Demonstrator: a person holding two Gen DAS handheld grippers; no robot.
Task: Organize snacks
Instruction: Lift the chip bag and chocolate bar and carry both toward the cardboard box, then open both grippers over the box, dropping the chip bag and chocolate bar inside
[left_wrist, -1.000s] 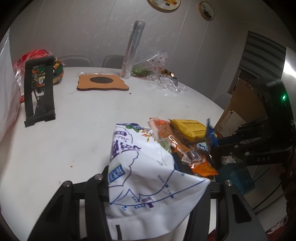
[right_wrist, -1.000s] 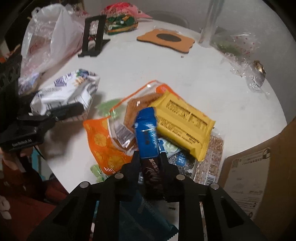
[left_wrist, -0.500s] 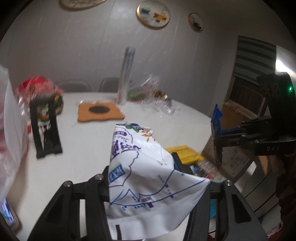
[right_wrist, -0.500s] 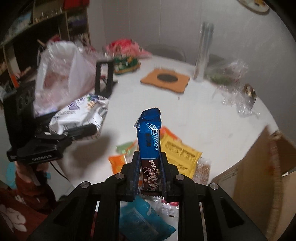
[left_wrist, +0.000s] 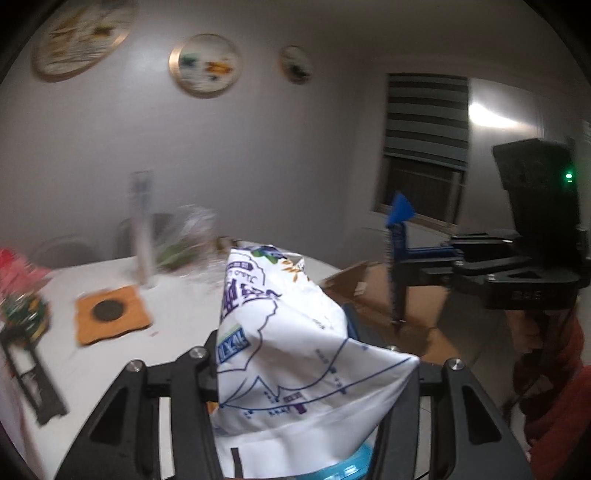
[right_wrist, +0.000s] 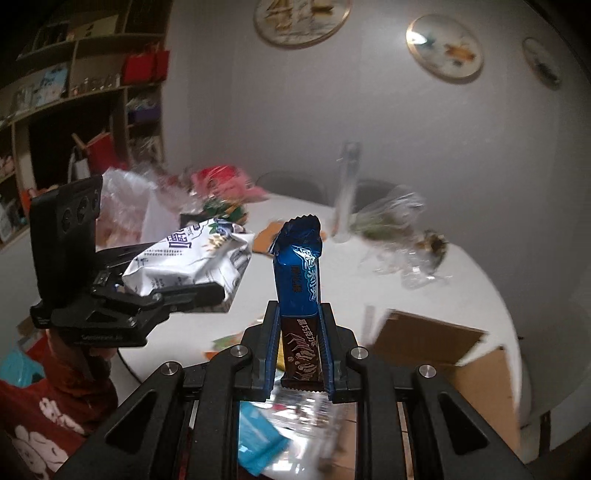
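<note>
white table (right_wrist: 461, 280) w/ cardboard box (right_wrist: 436, 343)

Purple Korean lettering ran across the white snack bag (left_wrist: 291, 343) clamped in the left tongs (left_wrist: 295, 365), too blurred to read. White characters on the blue-and-brown chocolate bar (right_wrist: 299, 291) pinched in the right tongs (right_wrist: 298, 350) likewise stayed illegible.

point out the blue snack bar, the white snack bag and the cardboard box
blue snack bar (right_wrist: 297, 273), right wrist view, on its blue upper wrapper
white snack bag (left_wrist: 295, 354), left wrist view, on its printed front
cardboard box (right_wrist: 476, 373), right wrist view, on its side wall
</note>
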